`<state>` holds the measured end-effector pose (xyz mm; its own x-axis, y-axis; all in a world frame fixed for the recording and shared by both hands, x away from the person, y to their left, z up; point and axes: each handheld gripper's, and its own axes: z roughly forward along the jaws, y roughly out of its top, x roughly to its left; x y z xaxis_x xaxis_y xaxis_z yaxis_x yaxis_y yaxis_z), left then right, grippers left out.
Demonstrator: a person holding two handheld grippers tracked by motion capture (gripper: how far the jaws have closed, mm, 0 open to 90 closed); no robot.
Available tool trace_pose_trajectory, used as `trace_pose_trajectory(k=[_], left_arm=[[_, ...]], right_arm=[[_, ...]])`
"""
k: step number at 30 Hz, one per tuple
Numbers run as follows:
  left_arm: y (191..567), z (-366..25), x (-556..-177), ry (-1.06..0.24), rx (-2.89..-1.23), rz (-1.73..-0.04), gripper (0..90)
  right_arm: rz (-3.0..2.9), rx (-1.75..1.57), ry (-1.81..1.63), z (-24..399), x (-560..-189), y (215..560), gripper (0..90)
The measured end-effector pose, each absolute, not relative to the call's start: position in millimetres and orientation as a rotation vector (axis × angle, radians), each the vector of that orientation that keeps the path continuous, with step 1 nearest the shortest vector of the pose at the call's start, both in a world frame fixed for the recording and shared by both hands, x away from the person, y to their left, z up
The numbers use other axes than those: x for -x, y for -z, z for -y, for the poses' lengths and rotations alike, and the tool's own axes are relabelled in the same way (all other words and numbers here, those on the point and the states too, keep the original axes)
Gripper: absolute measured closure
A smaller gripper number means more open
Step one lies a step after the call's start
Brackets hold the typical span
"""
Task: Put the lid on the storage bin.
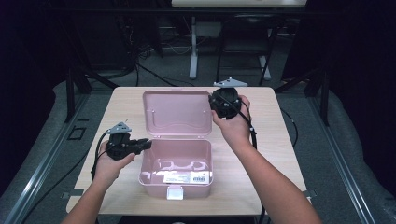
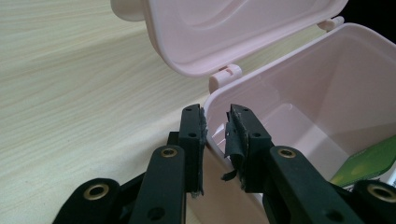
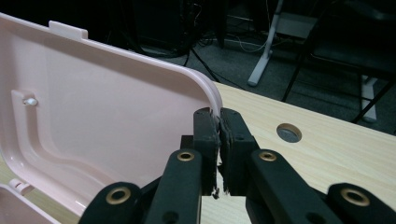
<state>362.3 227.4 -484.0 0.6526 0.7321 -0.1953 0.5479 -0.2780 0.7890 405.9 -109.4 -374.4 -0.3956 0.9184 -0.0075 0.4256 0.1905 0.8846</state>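
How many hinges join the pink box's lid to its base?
2: in the left gripper view, one hinge sits just beyond the left gripper, the other hinge at the far corner of the pink box.

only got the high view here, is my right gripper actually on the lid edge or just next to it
Observer: The right gripper is shut on the rim of the lid; the pink edge runs between its pads.
Operator: and the left one, is it gripping the box
Observer: The left gripper straddles the near corner of the box wall, one jaw outside and one inside; a gap shows by the wall, so whether it presses I cannot tell.
Operator: anything in the box
Observer: A green card lies on the floor of the box, by the far wall from the left gripper.
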Motion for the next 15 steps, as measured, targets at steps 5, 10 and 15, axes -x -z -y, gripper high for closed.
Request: trace_pose_trajectory(k=[5, 10, 15], left_arm=[[484, -227, -362, -0.256, -1.964, -1.001, 75.1], [484, -227, -362, -0.256, -1.962, -1.004, 75.1], [484, -228, -362, -0.255, -1.962, -1.004, 75.0]], right_arm=[[-1.907, -1.228, -1.158, 110, -399, 373, 85.8], [-1.901, -1.202, -1.180, 112, -390, 372, 85.9], [-1.905, -1.197, -1.225, 116, -383, 370, 86.1]])
